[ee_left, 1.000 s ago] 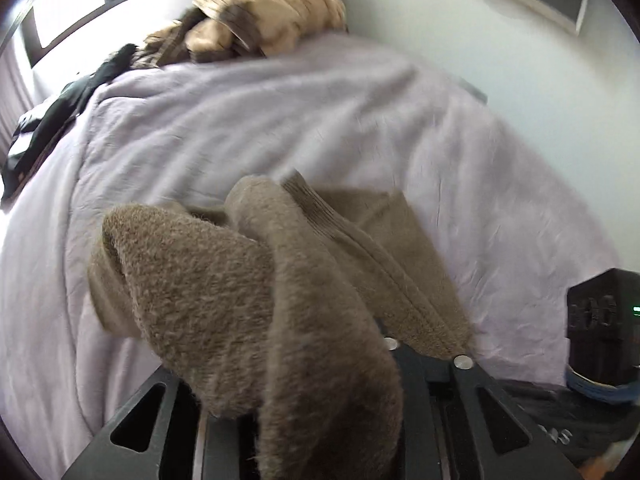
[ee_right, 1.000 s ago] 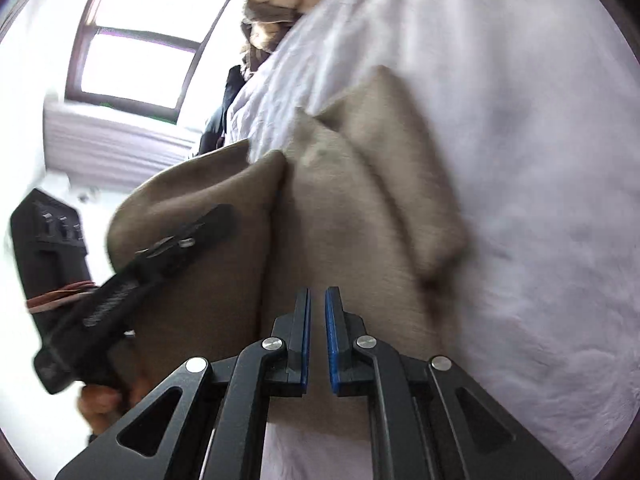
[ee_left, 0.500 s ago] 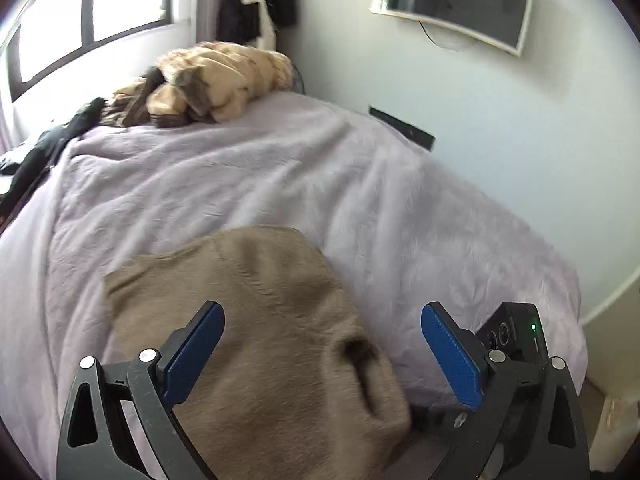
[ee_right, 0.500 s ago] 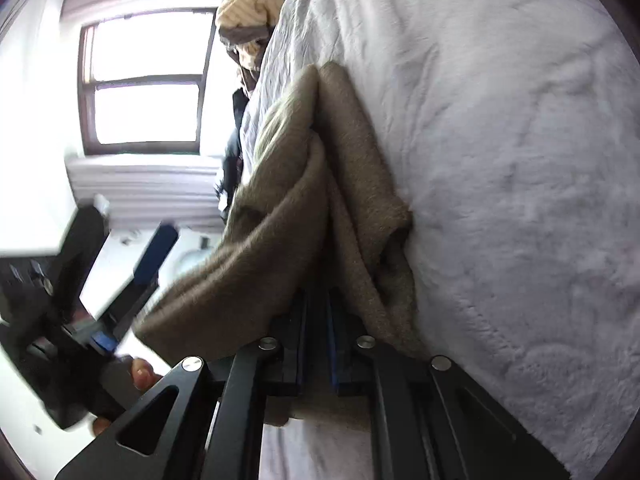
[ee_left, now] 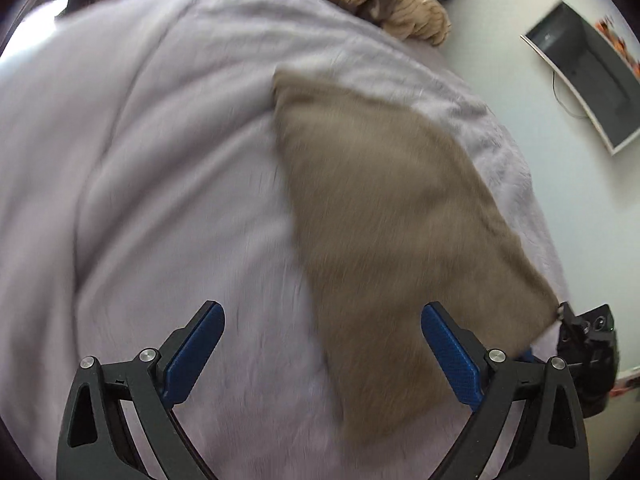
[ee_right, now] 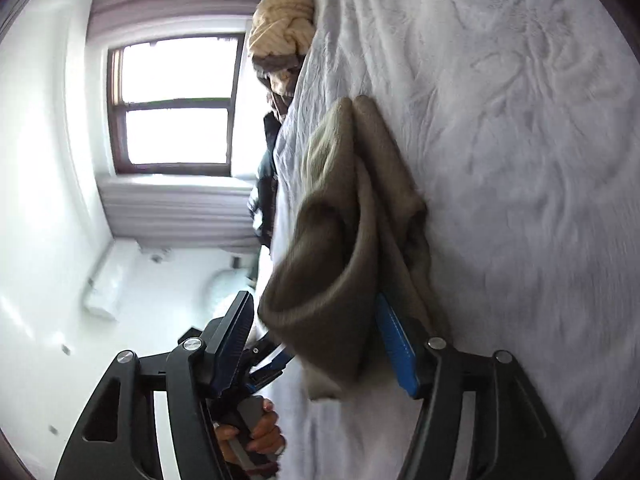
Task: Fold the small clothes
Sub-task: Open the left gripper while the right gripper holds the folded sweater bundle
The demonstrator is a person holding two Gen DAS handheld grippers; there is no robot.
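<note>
A brown knitted garment (ee_left: 392,208) lies folded on the lavender bed cover (ee_left: 160,160). In the left wrist view my left gripper (ee_left: 324,340) hangs open and wide above the garment's near left edge, nothing between its blue pads (ee_left: 200,344). My right gripper (ee_left: 588,344) shows at the garment's right corner. In the right wrist view the garment (ee_right: 352,240) is bunched between the opening jaws of my right gripper (ee_right: 316,332). The cloth leans on the right pad (ee_right: 396,344), and the left finger stands clear of it. A hand (ee_right: 256,432) holds the left gripper below.
A heap of beige and brown clothes (ee_left: 384,4) sits at the far end of the bed, with dark clothes (ee_right: 264,184) at its edge. A window (ee_right: 176,100) and a wall screen (ee_left: 580,68) are beyond the bed.
My left gripper let go of the garment, opened wide and swung to the left. The garment dropped flat on the bed. My right jaws, shut on the cloth before, have spread apart.
</note>
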